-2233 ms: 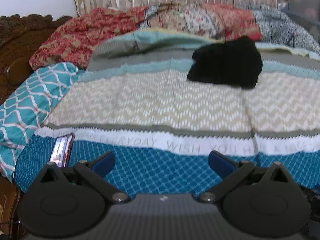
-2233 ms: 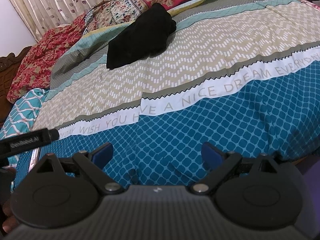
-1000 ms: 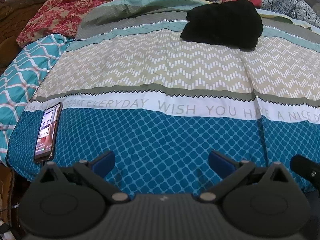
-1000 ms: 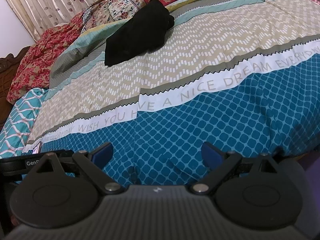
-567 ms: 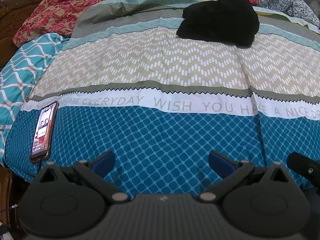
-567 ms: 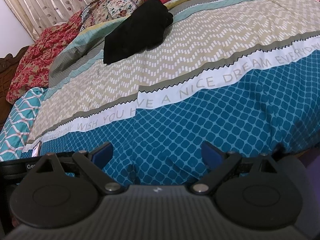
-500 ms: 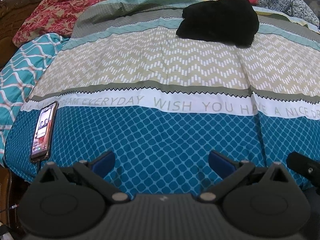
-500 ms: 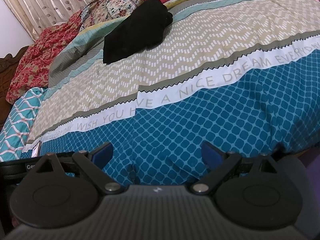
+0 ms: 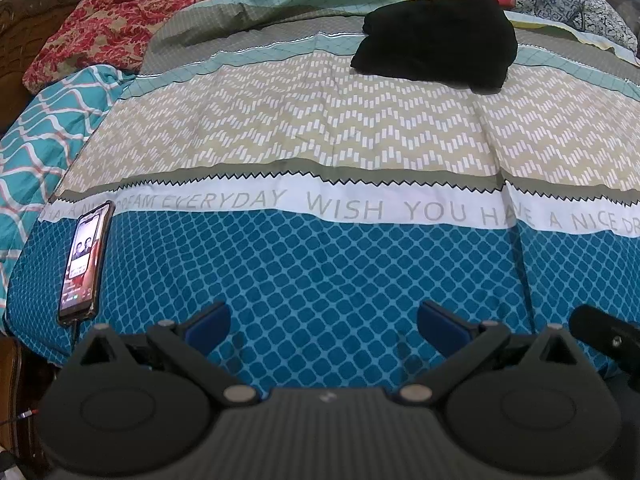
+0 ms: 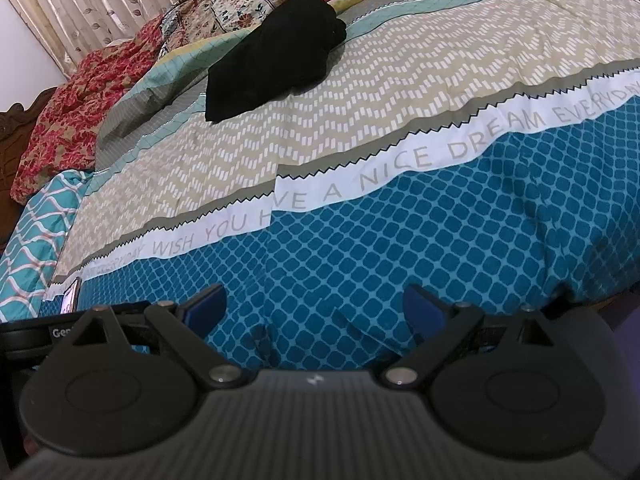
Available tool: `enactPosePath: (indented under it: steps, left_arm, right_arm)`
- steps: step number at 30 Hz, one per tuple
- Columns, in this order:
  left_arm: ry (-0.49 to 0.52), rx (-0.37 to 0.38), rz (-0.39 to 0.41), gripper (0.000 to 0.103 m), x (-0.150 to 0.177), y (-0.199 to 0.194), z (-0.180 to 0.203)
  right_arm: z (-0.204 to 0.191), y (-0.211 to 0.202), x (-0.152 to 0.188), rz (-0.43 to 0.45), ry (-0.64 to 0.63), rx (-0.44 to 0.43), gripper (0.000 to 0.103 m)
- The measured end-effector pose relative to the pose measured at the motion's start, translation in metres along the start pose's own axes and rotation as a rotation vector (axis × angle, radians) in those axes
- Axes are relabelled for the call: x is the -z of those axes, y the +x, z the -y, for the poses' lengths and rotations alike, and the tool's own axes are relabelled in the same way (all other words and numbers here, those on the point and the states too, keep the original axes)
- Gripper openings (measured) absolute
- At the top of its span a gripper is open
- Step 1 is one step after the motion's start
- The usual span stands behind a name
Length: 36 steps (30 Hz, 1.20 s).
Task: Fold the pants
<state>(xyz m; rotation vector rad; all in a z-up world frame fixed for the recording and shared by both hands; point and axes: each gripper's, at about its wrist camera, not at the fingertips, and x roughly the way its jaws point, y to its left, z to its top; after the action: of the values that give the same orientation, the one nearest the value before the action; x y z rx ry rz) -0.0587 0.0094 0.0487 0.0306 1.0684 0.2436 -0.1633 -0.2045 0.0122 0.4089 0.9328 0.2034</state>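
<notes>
The black pants point(image 9: 436, 40) lie bunched in a folded heap on the far side of the bed, on the grey and beige bands of the patterned bedspread point(image 9: 320, 264); they also show in the right wrist view point(image 10: 276, 52). My left gripper point(image 9: 323, 320) is open and empty, low over the blue near edge of the bed. My right gripper point(image 10: 315, 308) is open and empty too, over the same blue band further right. Both are far from the pants. Part of the right gripper point(image 9: 604, 336) shows at the left view's right edge.
A smartphone point(image 9: 85, 258) with a lit screen lies on the bedspread at the near left edge. Red and floral quilts point(image 9: 120, 20) are piled along the far side. A teal patterned pillow point(image 9: 36, 128) lies at left. A carved wooden headboard point(image 9: 24, 4) stands far left, curtains point(image 10: 100, 0) behind.
Both grippers have risen and tilted down towards the bed since two seconds ago, so the phone came into fuller view. In the last half second almost nothing has moved.
</notes>
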Motion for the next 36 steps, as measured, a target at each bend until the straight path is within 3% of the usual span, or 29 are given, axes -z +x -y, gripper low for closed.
enactPosePath:
  steps: [36]
  left_arm:
    - [0.019, 0.001, 0.022, 0.103, -0.0010, -0.0045, -0.0002]
  right_arm:
    - [-0.0014, -0.0013, -0.0034, 0.007, -0.014, 0.001, 0.097]
